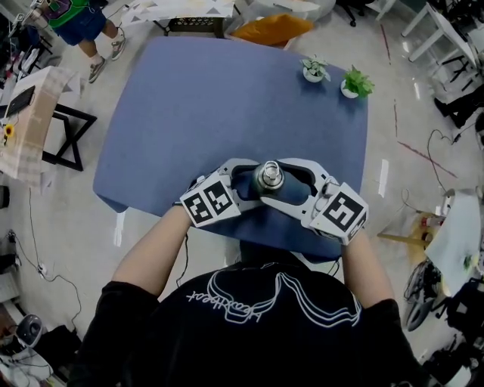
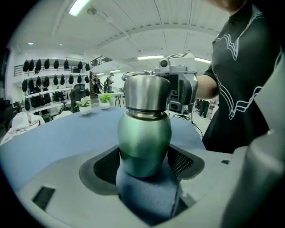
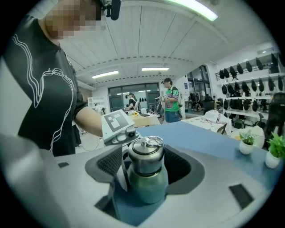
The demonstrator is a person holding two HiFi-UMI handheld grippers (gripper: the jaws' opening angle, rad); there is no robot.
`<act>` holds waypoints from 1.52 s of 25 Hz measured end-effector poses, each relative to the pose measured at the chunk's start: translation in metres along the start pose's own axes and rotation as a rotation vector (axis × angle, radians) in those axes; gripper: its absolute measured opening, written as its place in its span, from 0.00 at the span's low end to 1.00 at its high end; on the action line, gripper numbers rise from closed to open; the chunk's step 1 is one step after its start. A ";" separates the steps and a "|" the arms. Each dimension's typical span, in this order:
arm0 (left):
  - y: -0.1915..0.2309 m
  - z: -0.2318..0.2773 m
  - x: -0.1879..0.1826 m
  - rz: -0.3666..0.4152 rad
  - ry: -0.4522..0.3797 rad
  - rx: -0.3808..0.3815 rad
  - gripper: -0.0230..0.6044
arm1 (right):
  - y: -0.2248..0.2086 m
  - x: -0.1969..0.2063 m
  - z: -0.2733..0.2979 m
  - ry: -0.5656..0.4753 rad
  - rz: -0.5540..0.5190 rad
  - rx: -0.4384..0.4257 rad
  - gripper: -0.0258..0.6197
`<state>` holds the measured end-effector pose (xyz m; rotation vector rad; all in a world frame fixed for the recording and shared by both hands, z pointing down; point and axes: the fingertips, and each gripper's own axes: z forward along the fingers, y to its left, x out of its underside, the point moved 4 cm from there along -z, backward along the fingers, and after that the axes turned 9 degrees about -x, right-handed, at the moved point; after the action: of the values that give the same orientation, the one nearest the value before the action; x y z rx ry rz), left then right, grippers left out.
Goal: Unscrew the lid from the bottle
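Note:
A green bottle [image 2: 144, 138] with a steel lid [image 2: 147, 92] stands upright near the front edge of the blue table [image 1: 227, 98]. From above the lid [image 1: 268, 176] shows between both grippers. My left gripper [image 2: 144, 160] comes in from the left and is shut on the bottle's green body, pads pressed to its sides. My right gripper [image 3: 147, 169] reaches in from the right at lid height. The lid [image 3: 145, 156] sits between its jaws with a thin gap on the left side, so it stands open around it. The left gripper's marker cube [image 3: 116, 124] shows just behind the bottle.
Two small potted plants [image 1: 314, 69] [image 1: 355, 82] stand at the table's far right corner. An orange bag [image 1: 272, 29] lies beyond the far edge. A side table [image 1: 38, 113] and a standing person [image 1: 76, 23] are off to the left. Cables run across the floor.

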<state>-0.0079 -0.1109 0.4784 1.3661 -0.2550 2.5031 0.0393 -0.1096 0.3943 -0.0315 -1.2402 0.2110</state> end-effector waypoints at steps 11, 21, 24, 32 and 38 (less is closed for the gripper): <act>-0.008 0.001 0.002 -0.130 -0.002 -0.192 0.56 | 0.004 0.003 0.001 -0.100 0.074 0.298 0.47; -0.012 0.000 0.001 -0.179 0.005 -0.271 0.56 | 0.007 0.004 0.005 -0.115 0.081 0.407 0.43; -0.011 0.001 0.001 -0.181 0.006 -0.274 0.56 | 0.006 0.005 0.004 -0.110 0.076 0.413 0.44; -0.012 0.000 0.001 -0.172 0.007 -0.266 0.56 | 0.008 0.005 0.004 -0.100 0.056 0.399 0.44; -0.010 0.000 0.001 -0.143 0.001 -0.233 0.56 | 0.008 0.005 0.004 -0.081 0.036 0.352 0.44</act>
<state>-0.0051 -0.1011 0.4799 1.2434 -0.4190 2.2764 0.0364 -0.1017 0.3991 0.2615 -1.2682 0.4632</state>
